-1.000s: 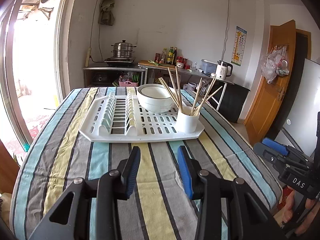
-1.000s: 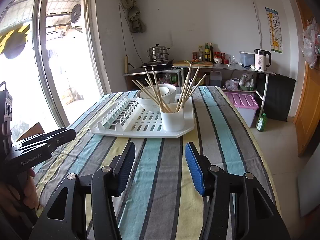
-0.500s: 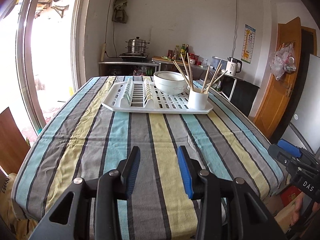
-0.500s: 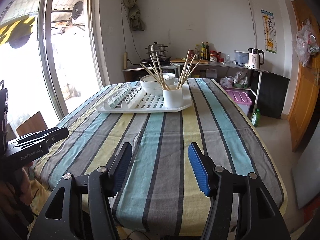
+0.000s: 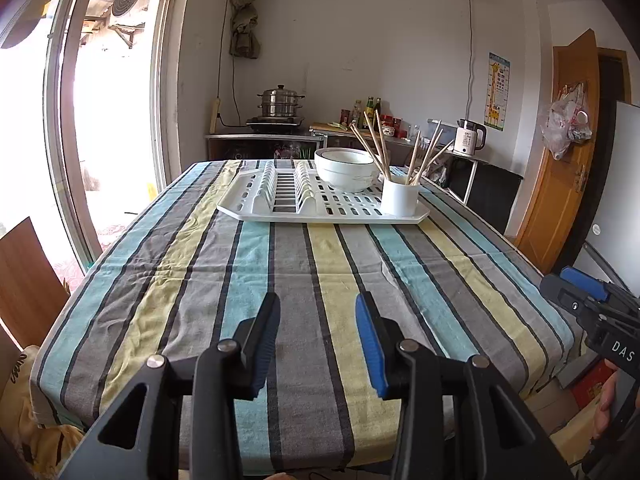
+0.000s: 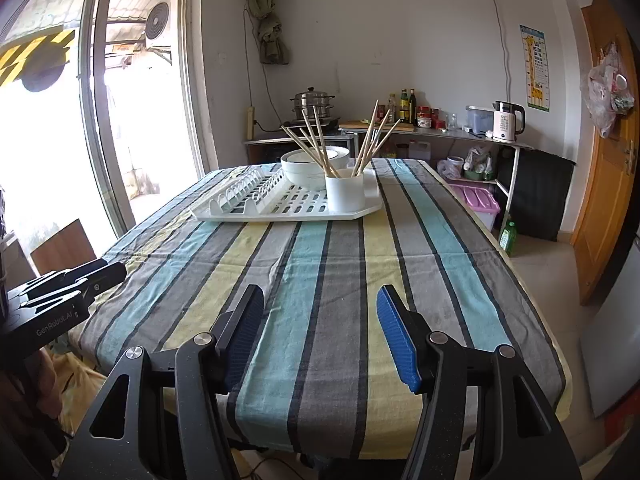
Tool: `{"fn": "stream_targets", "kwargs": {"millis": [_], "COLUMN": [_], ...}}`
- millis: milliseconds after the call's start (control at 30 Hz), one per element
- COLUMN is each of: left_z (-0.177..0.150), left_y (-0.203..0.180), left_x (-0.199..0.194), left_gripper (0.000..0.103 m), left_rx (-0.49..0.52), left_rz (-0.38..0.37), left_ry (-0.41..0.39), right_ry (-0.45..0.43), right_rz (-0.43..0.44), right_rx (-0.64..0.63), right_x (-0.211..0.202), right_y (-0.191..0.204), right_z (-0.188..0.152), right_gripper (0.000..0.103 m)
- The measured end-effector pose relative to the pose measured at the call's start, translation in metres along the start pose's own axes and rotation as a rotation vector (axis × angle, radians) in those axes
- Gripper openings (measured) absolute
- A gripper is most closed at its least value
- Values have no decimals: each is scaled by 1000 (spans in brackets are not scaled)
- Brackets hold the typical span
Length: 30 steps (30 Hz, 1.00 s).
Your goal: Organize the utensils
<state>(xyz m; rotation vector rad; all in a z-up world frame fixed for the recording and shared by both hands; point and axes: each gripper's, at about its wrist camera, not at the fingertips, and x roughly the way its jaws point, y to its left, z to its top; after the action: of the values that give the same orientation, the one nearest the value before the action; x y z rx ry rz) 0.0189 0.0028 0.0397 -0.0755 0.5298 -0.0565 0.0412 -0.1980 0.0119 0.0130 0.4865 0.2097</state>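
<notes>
2 handheld grippers are hovering over the near edge of the striped tablecloth (image 5: 248, 264), both with jaws spread wide and holding nothing. Several thin wooden chopsticks (image 6: 320, 148) are standing tips-down in the white cylindrical cup (image 6: 346, 194), their long axes leaning upward and fanning out to left and right. That cup is sitting on the right near corner of the white slotted plastic dish rack (image 5: 320, 208), far across the table from both grippers, with the stacked white bowls (image 5: 346, 168) just behind it. The left gripper (image 5: 318, 340) is showing blue pads on black fingers; the right gripper (image 6: 320, 332) is doing the same, its opening a little broader. White lettering reading "DAS" is showing on the right tool's body in the left wrist view, and "GenRobot.AI" is showing, partly blurred, on the left tool's body in the right wrist view.
</notes>
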Motion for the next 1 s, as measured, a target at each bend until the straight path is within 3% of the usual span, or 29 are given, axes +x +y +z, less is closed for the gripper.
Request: {"fn": "stream_targets", "kwargs": {"millis": [1000], "left_z": [-3], "left_y": [-3], "left_x": [3], "left_gripper": [43], "left_rx": [7], "left_rz": [9], "left_ry": [7], "right_ry": [11], "right_rz": [10], "right_rx": [6], "right_x": [-2], "right_y": [-1], "right_z": [0], "right_gripper": [60]}}
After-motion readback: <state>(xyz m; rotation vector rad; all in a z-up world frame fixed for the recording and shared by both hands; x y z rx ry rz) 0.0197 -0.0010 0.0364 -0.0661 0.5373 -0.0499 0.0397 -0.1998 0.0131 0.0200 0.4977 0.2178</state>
